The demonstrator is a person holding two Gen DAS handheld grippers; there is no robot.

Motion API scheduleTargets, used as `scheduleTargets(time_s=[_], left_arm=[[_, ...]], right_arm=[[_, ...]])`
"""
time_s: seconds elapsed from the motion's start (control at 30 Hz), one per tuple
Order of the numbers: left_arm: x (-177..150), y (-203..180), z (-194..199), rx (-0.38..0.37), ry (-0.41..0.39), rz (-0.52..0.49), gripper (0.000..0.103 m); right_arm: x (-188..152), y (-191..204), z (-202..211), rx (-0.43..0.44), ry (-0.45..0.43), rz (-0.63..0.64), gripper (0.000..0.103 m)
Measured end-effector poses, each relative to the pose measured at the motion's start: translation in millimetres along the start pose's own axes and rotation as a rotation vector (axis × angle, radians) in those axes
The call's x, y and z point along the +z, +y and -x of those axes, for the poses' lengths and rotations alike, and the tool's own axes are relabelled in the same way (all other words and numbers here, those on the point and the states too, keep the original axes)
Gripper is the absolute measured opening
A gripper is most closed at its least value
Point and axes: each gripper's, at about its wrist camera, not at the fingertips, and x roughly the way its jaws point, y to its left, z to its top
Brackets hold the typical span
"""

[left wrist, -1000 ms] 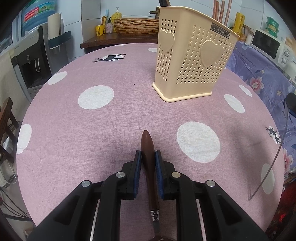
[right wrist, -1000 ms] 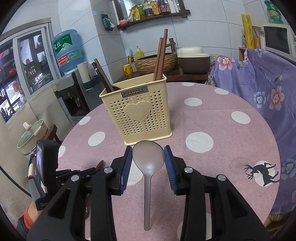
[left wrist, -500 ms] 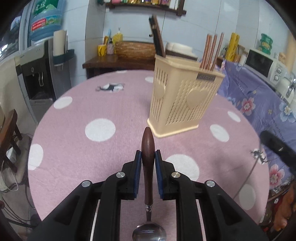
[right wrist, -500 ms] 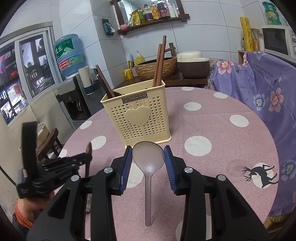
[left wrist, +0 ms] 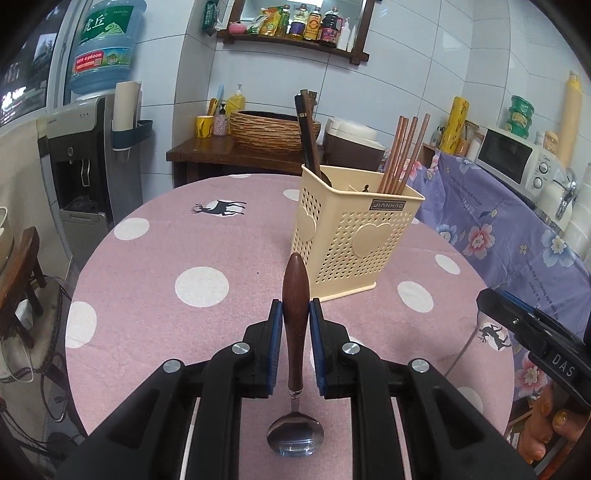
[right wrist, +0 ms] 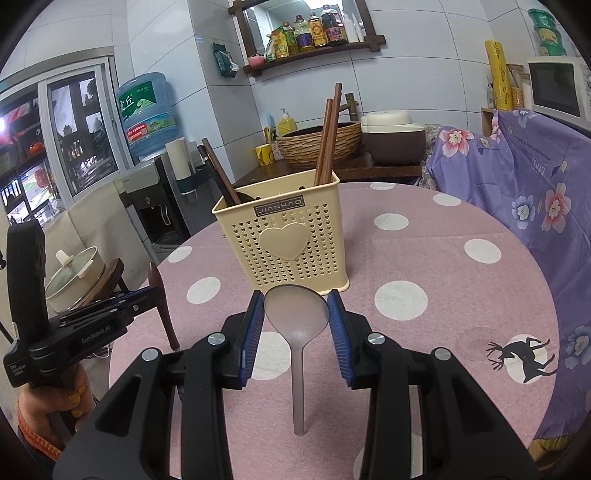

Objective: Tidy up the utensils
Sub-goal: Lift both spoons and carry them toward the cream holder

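You are working at a round table [left wrist: 155,258] under a pink cloth with white dots, in a tiled kitchen corner with a water dispenser [left wrist: 85,155] on the left and a shelf of bottles [left wrist: 295,33] high on the wall. Your left gripper [left wrist: 295,314] is clenched on a spoon [left wrist: 295,325]: the blue pads press either side of its dark wooden handle, the rounded handle end sticks out forward past the fingertips, and the shiny metal bowl hangs back under the gripper body toward the camera. Seen from the right wrist view, that spoon [right wrist: 162,306] stands steeply, handle end up, clear of the cloth. Your right gripper [right wrist: 296,314] grasps a translucent grey plastic spoon [right wrist: 297,332] by the sides of its wide bowl, with the bowl at the fingertips and the straight handle running back toward you. Ahead of both grippers stands the cream plastic utensil holder [right wrist: 284,240], perforated, with a heart on its face and a small label near the rim. It sits upright on the cloth, just beyond the plastic spoon's bowl in the right wrist view and a little to the right of the wooden handle's tip in the left wrist view [left wrist: 351,240]. Brown chopsticks [left wrist: 404,155] lean out of one end of the holder, and dark utensil handles [left wrist: 308,136] lean out of the other. Your hand [right wrist: 51,410] on the left gripper's grip shows at the lower left.
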Motion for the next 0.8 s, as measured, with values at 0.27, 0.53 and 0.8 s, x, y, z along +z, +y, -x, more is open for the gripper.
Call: scheduleTargets(time_s=[0.27,0.53,0.8], left_arm=[[2.3,-1.8,4.2,-0.01,-0.01,-0.007,0.016],[8.9,-6.9,8.0,-0.025,-0.026,-0.028,0.016],[15.0,-10.2,9.0,-0.045,-0.039,-0.034,0.016]], right_arm=[[2.8,-1.3,0.8,0.004,-0.003,0.0,0.036],[12.4,-3.3,-1.2,0.023,0.001,0.007,0.036],[18.2,-8.2,-1.8,0.02,-0.005,0.007,0.036]])
